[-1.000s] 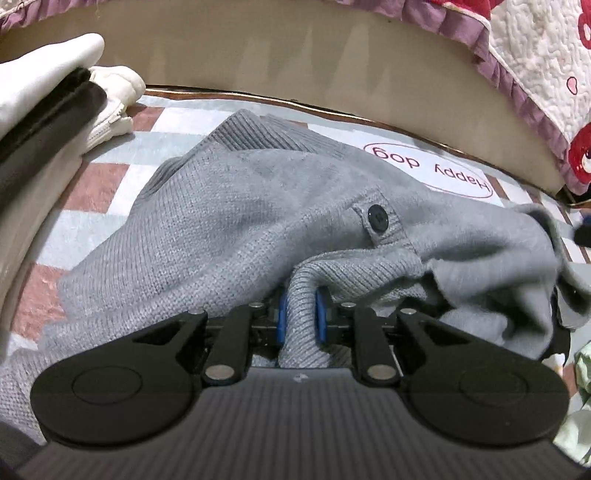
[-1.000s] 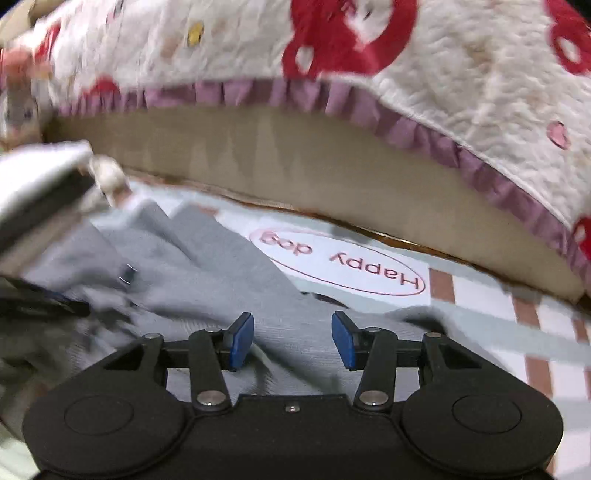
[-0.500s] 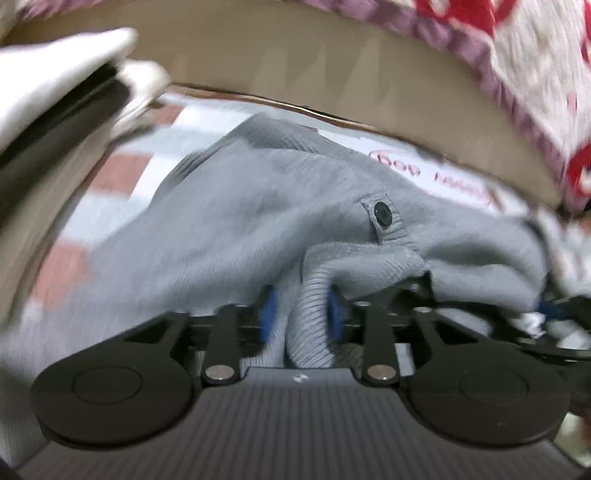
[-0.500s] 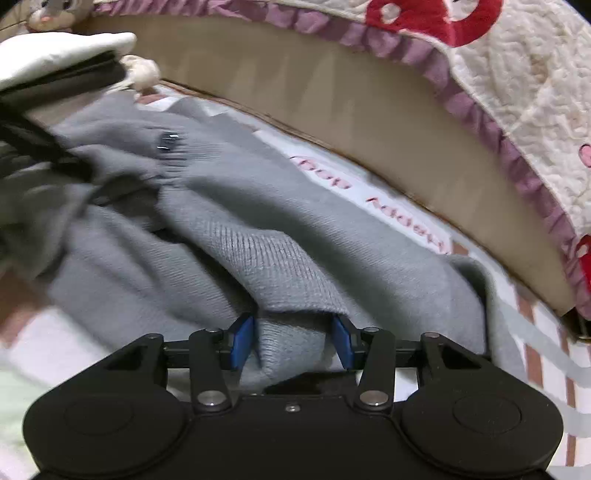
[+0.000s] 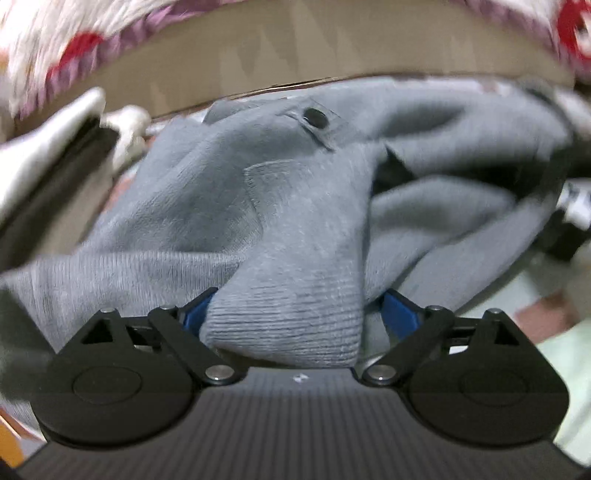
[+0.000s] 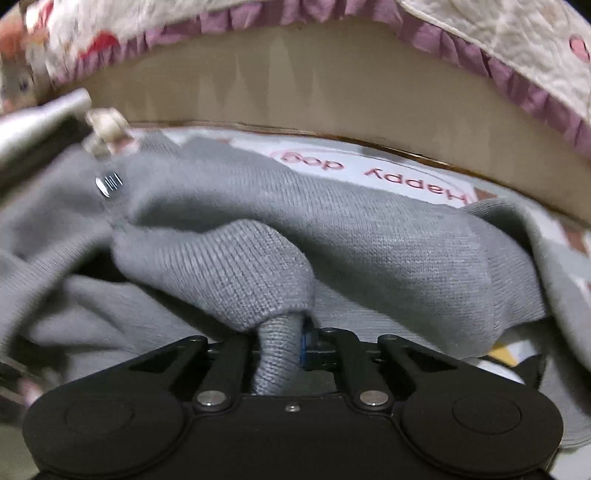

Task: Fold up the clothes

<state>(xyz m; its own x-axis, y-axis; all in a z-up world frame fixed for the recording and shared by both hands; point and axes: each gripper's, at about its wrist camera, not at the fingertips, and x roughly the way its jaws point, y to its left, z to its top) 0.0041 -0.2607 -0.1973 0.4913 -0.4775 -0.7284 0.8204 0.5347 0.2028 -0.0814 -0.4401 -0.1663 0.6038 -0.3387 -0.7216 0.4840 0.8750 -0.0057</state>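
Observation:
A grey knit sweater (image 5: 295,206) lies bunched on a checked mat, its dark button (image 5: 316,116) facing up near the top. My left gripper (image 5: 299,314) is open, fingers spread wide, with a ribbed cuff resting loosely between the blue pads (image 5: 399,315). In the right wrist view the same sweater (image 6: 369,236) fills the middle, its button (image 6: 109,182) at the left. My right gripper (image 6: 291,343) is shut on a ribbed grey cuff (image 6: 277,354) that bulges out above the fingers.
The mat with the "Happy dog" print (image 6: 373,173) shows behind the sweater. A beige bed board (image 6: 295,85) and a quilt with a purple frill (image 6: 498,29) stand close behind. A pile of white and dark folded cloth (image 5: 48,144) sits at the left.
My left gripper was shut on a sweater fold and has opened wide. My right gripper was open over the mat, moved onto the sweater and closed on a cuff. Both views are blurred by motion.

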